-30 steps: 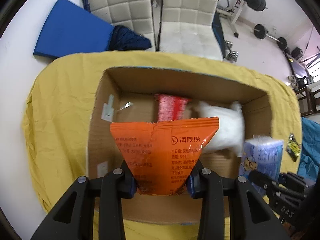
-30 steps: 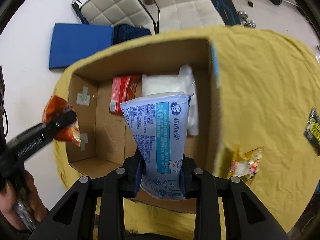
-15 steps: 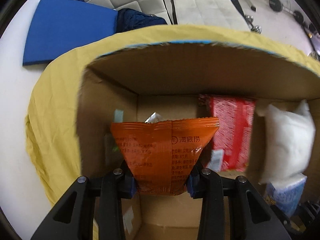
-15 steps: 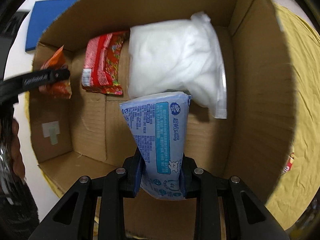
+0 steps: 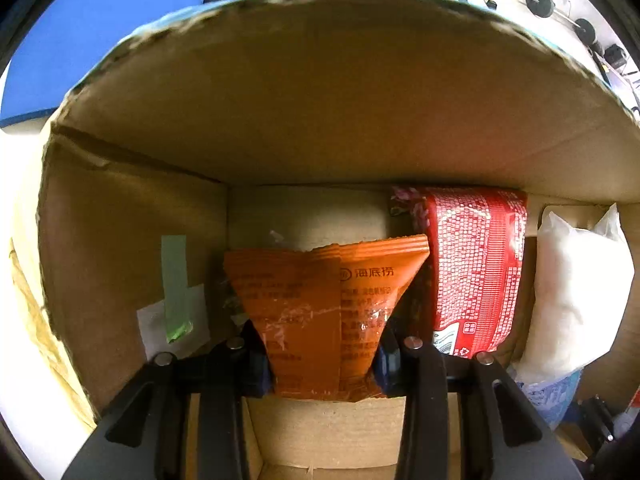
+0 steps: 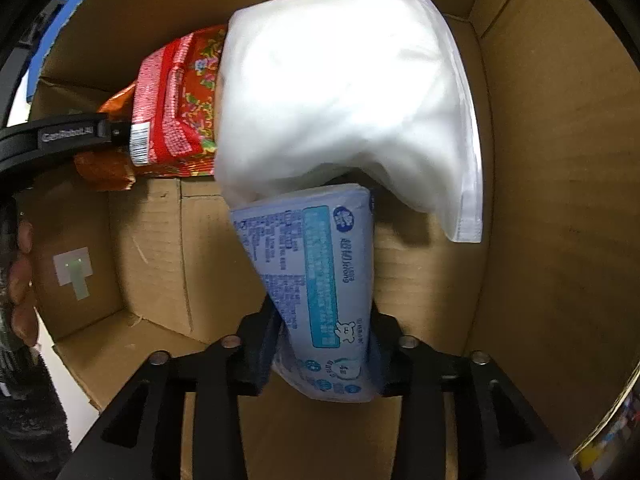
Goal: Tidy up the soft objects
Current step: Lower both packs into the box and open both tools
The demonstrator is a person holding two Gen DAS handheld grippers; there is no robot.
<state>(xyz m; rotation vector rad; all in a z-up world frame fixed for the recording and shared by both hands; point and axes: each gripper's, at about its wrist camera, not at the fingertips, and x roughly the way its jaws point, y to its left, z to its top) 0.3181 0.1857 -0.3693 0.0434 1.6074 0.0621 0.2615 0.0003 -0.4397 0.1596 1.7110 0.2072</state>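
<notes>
Both grippers are down inside a cardboard box (image 5: 320, 120). My left gripper (image 5: 322, 356) is shut on an orange snack packet (image 5: 320, 304), held low at the box's far left corner beside a red patterned pack (image 5: 476, 272). My right gripper (image 6: 324, 348) is shut on a light blue tissue pack (image 6: 320, 280), whose top touches a white soft bag (image 6: 340, 92) lying on the box floor. In the right wrist view the left gripper (image 6: 116, 133) shows at the left with the orange packet (image 6: 104, 164), next to the red pack (image 6: 176, 108).
The box walls (image 6: 560, 200) close in on all sides. Bare box floor (image 6: 160, 248) lies in front of the red pack. A taped label (image 5: 172, 312) is on the left wall. A blue mat (image 5: 80, 52) lies on the floor outside.
Both grippers have gone further down into the box with their packs. The orange packet now sits beside the red pack; the blue pack now touches the white bag.
</notes>
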